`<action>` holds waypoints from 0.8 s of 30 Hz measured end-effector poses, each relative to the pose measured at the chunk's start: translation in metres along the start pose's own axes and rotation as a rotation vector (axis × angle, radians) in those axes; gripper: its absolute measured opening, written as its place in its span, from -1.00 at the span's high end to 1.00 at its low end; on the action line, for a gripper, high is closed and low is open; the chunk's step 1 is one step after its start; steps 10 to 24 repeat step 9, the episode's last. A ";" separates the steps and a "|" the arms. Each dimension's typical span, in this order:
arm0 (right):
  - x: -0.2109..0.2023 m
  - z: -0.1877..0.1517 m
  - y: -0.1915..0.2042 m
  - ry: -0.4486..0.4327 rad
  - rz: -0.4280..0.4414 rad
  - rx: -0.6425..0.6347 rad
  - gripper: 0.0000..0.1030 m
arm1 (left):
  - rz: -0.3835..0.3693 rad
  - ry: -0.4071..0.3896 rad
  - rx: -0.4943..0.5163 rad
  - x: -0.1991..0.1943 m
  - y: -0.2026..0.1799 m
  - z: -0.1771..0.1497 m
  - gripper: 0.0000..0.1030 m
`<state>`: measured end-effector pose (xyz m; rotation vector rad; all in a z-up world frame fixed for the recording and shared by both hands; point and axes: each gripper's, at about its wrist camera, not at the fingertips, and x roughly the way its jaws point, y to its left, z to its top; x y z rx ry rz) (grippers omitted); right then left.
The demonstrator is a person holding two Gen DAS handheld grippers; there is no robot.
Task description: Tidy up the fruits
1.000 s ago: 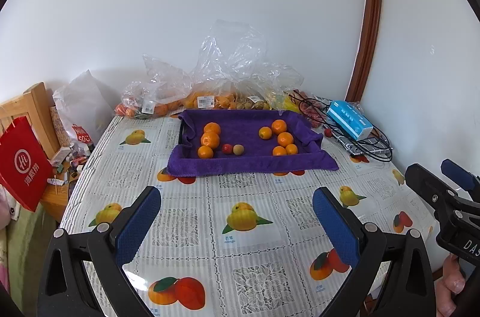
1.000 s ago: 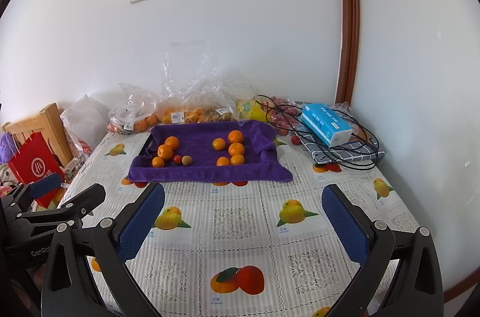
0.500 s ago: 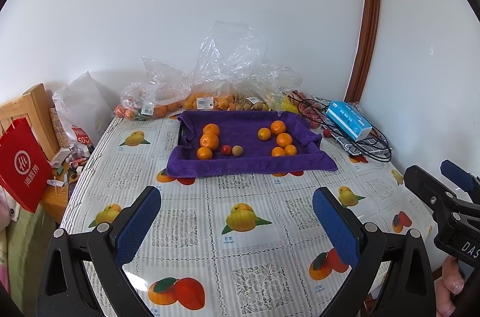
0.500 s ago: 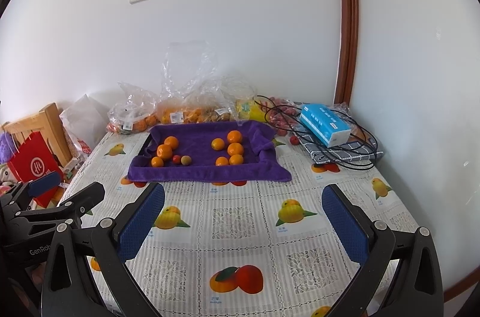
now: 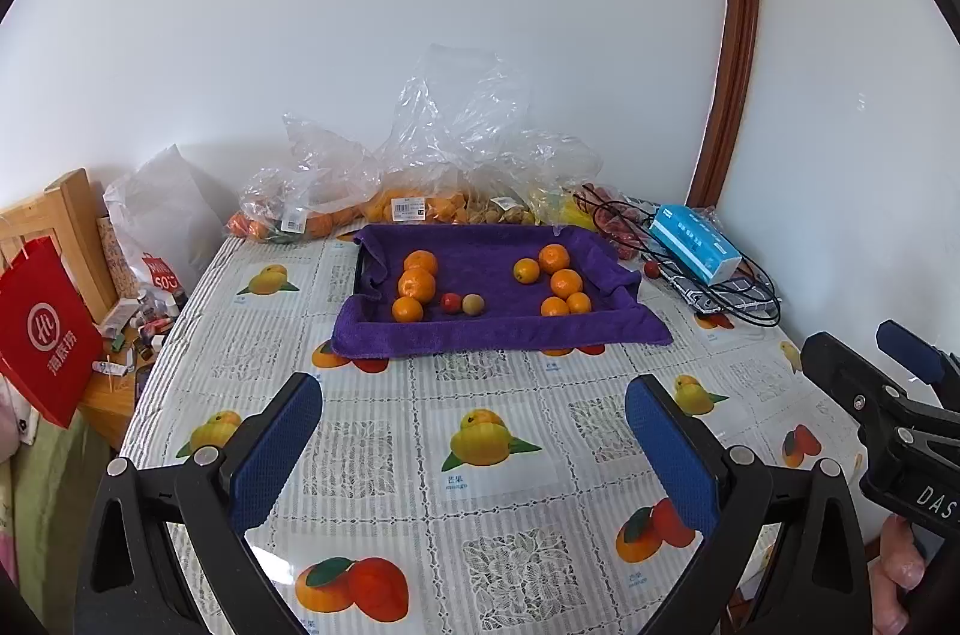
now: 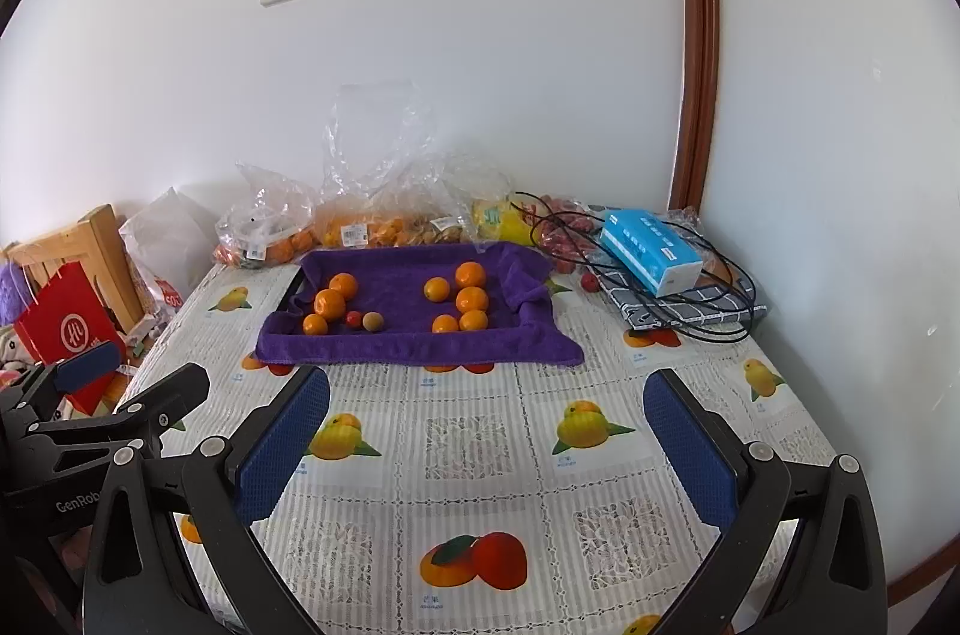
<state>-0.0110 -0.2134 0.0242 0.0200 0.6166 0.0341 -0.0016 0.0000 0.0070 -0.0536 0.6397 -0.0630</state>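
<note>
A tray lined with a purple towel (image 5: pixel 480 329) (image 6: pixel 414 344) sits at the far middle of the table. It holds several oranges in a left group (image 5: pixel 416 285) (image 6: pixel 329 302) and a right group (image 5: pixel 566 282) (image 6: pixel 471 300), plus a small red fruit (image 5: pixel 450 302) (image 6: pixel 353 318) and a brownish round fruit (image 5: pixel 473 303) (image 6: pixel 372 320). My left gripper (image 5: pixel 471 422) and right gripper (image 6: pixel 487 422) are both open and empty, over the near part of the table, well short of the tray.
Plastic bags of fruit (image 5: pixel 420 197) (image 6: pixel 372 221) line the wall behind the tray. A blue box (image 5: pixel 693 251) (image 6: pixel 651 251) lies on cables and a checked cloth at the right. A red bag (image 5: pixel 45 335) and wooden chair (image 5: pixel 66 215) stand left of the table.
Both grippers have drifted slightly; the tray sits a little higher in both views. Both stay open and empty.
</note>
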 end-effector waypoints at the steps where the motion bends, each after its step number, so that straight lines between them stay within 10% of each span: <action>1: 0.000 0.000 0.000 -0.001 0.000 -0.002 -1.00 | -0.001 0.000 0.001 0.000 0.000 0.000 -0.98; 24: 0.003 0.001 0.003 0.001 0.004 -0.006 -1.00 | 0.007 -0.012 -0.006 0.001 0.000 0.001 -0.98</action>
